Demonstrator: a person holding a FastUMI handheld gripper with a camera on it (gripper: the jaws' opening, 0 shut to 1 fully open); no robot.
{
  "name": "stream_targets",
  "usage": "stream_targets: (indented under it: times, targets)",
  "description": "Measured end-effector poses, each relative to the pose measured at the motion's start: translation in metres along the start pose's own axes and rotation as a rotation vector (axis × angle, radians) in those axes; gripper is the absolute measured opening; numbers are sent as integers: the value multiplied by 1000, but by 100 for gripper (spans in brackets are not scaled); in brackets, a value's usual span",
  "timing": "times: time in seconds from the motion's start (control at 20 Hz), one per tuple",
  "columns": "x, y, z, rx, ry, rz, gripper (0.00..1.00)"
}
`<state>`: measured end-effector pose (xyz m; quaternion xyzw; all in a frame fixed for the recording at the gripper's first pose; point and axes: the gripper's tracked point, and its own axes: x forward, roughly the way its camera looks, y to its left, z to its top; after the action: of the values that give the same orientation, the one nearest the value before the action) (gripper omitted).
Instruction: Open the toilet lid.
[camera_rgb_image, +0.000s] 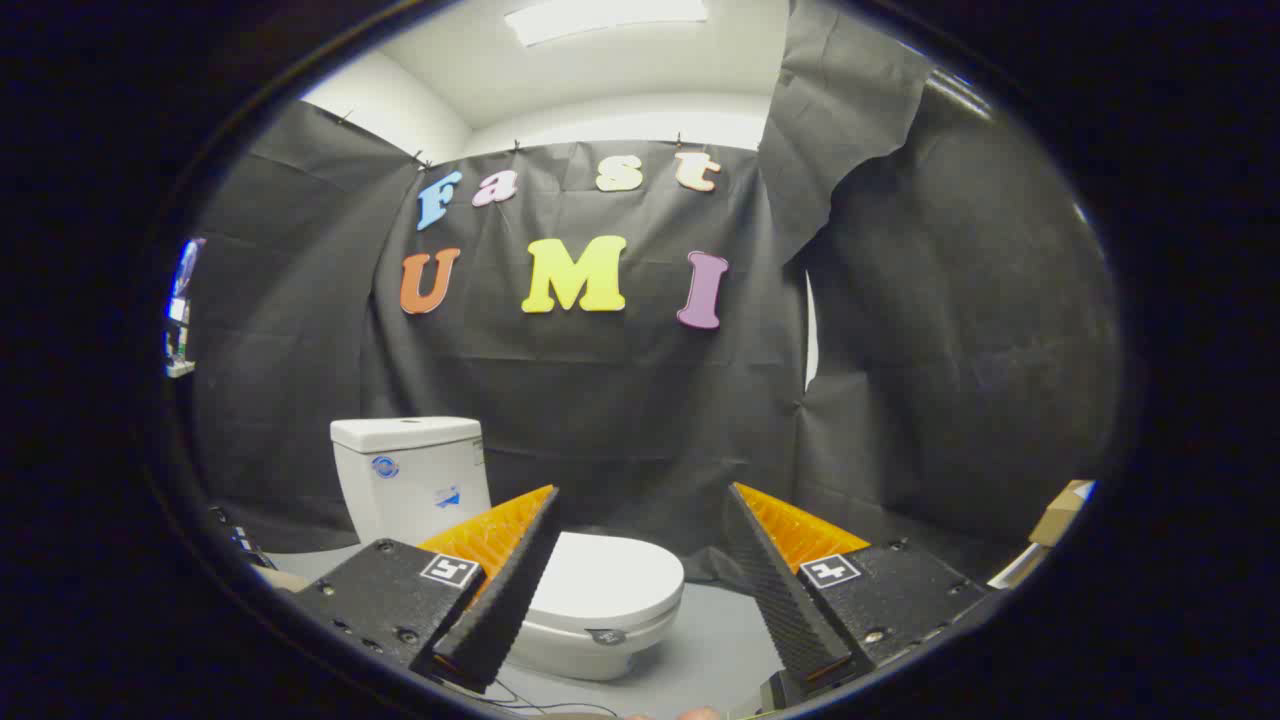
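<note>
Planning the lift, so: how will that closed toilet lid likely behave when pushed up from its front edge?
The toilet lid looks like smooth, glossy, rigid plastic, so it may be slippery. It probably pivots at the tank end rather than flexing. The hand-held gripper is open, short of it.

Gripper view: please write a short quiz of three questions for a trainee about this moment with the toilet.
1. True or false: the toilet lid is already raised against the tank.
2. How do the fingers of the gripper stand? A) spread wide apart with nothing between them B) pressed on the lid C) pressed on the tank
3. Fill in: the toilet stands on the grey floor in front of the black ____ wall.

Key
1. False: the lid lies flat on the bowl.
2. A: the toilet sits beyond them, partly behind the left finger.
3. cloth
</note>
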<state>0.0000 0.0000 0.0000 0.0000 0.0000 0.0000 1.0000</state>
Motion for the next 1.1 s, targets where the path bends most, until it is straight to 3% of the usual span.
stream_targets:
  times: [0.85, 1.1]
  targets:
    - [6, -24, -3, 59, 14, -67, 100]
    - [6, -30, -3, 20, -6, -98, 100]
